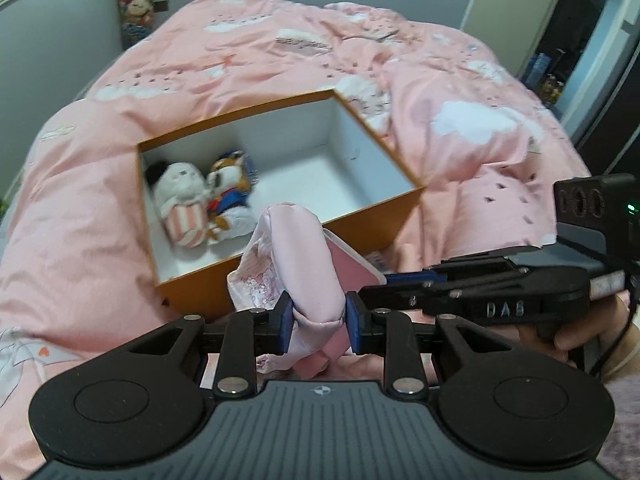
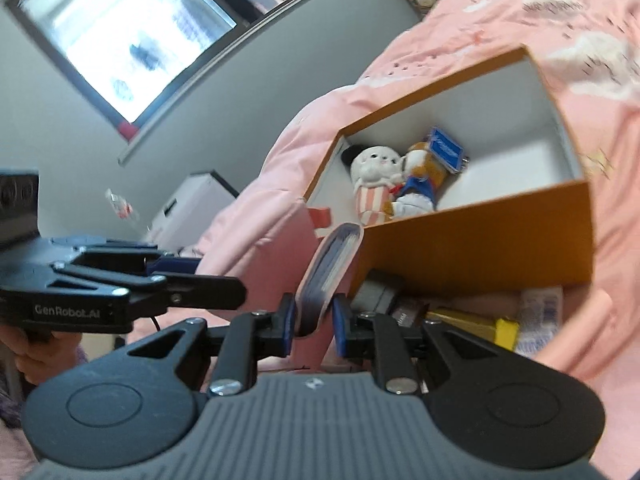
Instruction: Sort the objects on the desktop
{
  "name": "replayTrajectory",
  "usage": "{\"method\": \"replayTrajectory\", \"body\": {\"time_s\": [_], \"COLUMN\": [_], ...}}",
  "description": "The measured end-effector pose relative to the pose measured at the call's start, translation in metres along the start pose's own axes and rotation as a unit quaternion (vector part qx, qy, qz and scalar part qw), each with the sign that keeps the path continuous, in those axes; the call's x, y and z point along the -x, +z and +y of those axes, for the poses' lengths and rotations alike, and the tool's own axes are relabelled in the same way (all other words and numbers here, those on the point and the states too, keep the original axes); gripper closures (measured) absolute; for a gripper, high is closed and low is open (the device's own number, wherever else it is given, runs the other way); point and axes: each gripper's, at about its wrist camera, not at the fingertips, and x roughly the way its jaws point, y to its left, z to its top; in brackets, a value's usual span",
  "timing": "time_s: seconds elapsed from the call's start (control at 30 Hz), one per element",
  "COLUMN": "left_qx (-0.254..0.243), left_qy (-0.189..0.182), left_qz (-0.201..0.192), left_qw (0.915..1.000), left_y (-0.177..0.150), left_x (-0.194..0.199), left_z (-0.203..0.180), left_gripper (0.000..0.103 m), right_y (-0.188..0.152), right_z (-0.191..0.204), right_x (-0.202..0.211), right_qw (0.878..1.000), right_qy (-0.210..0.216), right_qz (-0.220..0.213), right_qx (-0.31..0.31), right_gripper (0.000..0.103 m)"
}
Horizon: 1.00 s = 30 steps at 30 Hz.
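Just in front of the orange box (image 1: 362,222), the left tool (image 1: 318,322) is clamping a pink cloth (image 1: 308,264); the right tool (image 2: 314,320) is gripping a pink-covered booklet (image 2: 330,264)

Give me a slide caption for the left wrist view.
Left gripper clamps pink cloth before an orange box holding two plush toys.

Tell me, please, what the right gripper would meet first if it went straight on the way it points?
Probably the orange box: its near wall stands just beyond the pink notebook held by the right gripper, though depth is unclear.
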Motion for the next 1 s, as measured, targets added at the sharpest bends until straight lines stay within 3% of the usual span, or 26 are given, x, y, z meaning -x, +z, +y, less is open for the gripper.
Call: {"method": "replayTrajectory", "body": {"time_s": [0.1,0.33,0.6,1.0], "left_qx": [-0.004,-0.033,-0.033,-0.058], "left_qy": [-0.034,-0.044,-0.060,-0.049], "left_qz": [0.012,0.037,0.040,0.020], "left_qw": [0.9993,0.9978,0.9969,0.9969], "left_y": [0.004,0.006,0.021,0.021], "left_x": [-0.008,-0.039,-0.068,-0.098], "left_z": [-0.008,-0.029,-0.038,-0.055], "left_gripper": [0.073,0.073,0.072,0.068], "right_y": [0.000,-0.003,-0.005,-0.009], "right_z": [-0.015,-0.050,-0.076,-0.084], "right_x": [0.017,0.028,0.017,0.009], "right_qw": [0.999,0.993,0.986,0.980], "right_qy": [-0.022,-0.096,-0.133,-0.167], "right_qz": [-0.013,-0.015,-0.008,0.007], "right_qx": [-0.023,-0.067,-0.100,-0.107], "right_gripper": [0.083,0.083,0.081,0.073]}}
